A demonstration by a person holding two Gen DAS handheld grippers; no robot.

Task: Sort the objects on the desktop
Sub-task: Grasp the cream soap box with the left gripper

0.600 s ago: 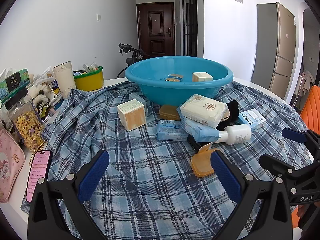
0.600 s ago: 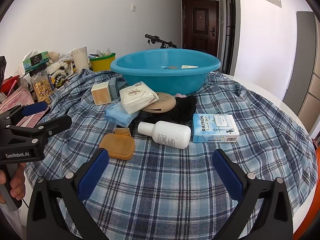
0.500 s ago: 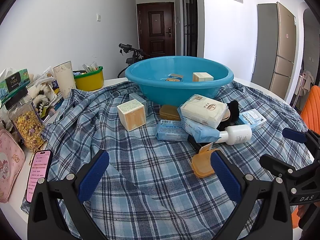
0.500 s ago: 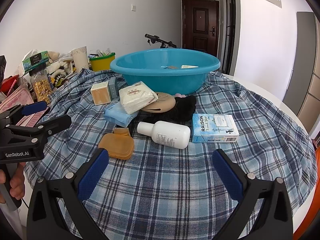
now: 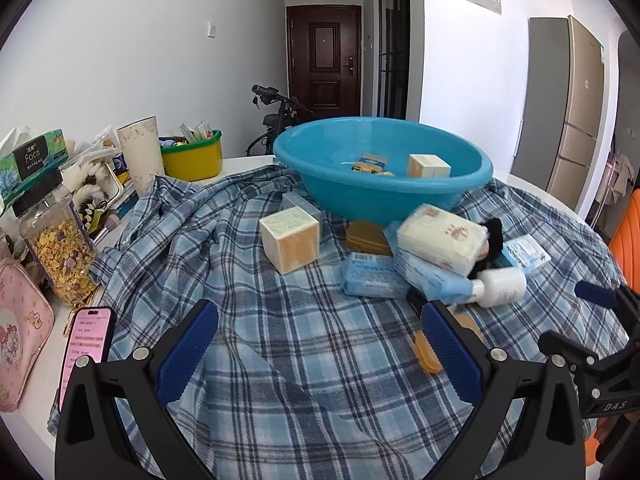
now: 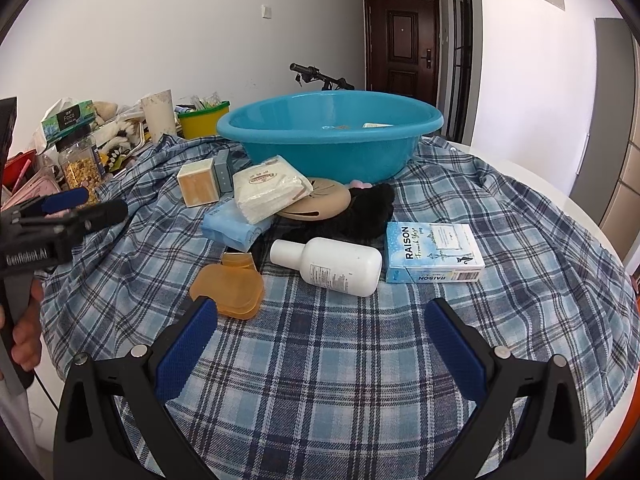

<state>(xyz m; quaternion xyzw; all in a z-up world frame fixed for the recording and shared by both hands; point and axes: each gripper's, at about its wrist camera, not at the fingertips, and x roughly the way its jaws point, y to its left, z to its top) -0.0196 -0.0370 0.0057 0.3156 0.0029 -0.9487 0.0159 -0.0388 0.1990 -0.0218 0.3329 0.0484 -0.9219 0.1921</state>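
Approach step: left gripper (image 5: 320, 344) and right gripper (image 6: 322, 340), low in frame, both gape empty above the plaid cloth (image 6: 320, 360). Unsorted items, including a white bottle (image 6: 332, 266), lie mid-frame before the blue basin (image 6: 328, 140). Next: reach forward, straddle one item.

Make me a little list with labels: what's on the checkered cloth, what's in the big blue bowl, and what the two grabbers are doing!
surface: plaid cloth over a white table
bowl: blue basin at the back of the cloth, with a small box and a small packet inside
near items: white bottle lying on its side, Raison box, orange lid
pile: tissue pack, blue packs, black fuzzy thing, cube box
left gripper: fingers wide open, empty
right gripper: fingers wide open, empty
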